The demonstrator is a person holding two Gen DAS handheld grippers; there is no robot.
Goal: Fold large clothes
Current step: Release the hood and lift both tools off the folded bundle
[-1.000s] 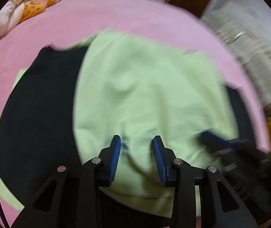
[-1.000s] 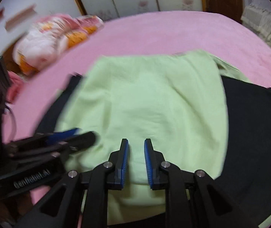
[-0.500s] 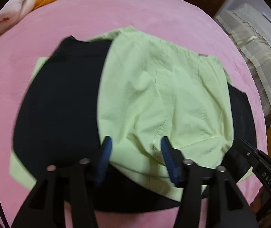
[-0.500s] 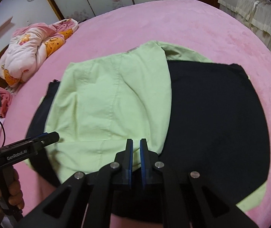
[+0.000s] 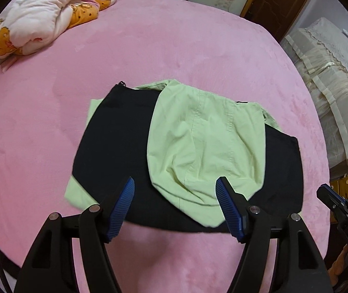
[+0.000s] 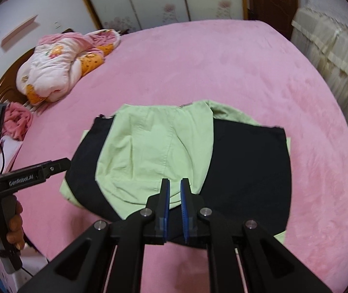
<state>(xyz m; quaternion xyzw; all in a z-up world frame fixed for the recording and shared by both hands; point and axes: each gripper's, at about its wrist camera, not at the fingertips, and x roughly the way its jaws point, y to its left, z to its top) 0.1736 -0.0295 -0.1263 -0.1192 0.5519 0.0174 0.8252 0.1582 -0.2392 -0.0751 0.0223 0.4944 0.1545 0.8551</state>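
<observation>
A large green-and-black garment lies flat on the pink bed [image 5: 198, 48]. Its light green panel [image 5: 205, 146] is folded over the black part [image 5: 115, 141]. My left gripper [image 5: 175, 180] hovers above the near hem, jaws wide and still opening, with nothing between them. My right gripper [image 6: 175, 182] hangs over the green panel [image 6: 154, 151] beside the black part [image 6: 247, 171]. Its jaws are almost together and parting slightly, leaving an empty narrow slit. A hand [image 6: 13, 224] holds the left gripper at the left edge.
A rolled pink, white and orange quilt [image 5: 42, 17] lies at the bed's far left corner, next to a crumpled pink cloth [image 6: 17, 119]. Cream-covered furniture [image 5: 332, 85] stands close along the bed's right side. Wooden doors and flowered panels lie behind.
Both grippers have risen away from the garment, so the whole garment now shows. The left jaws have spread much wider. The right jaws have stayed narrow.
</observation>
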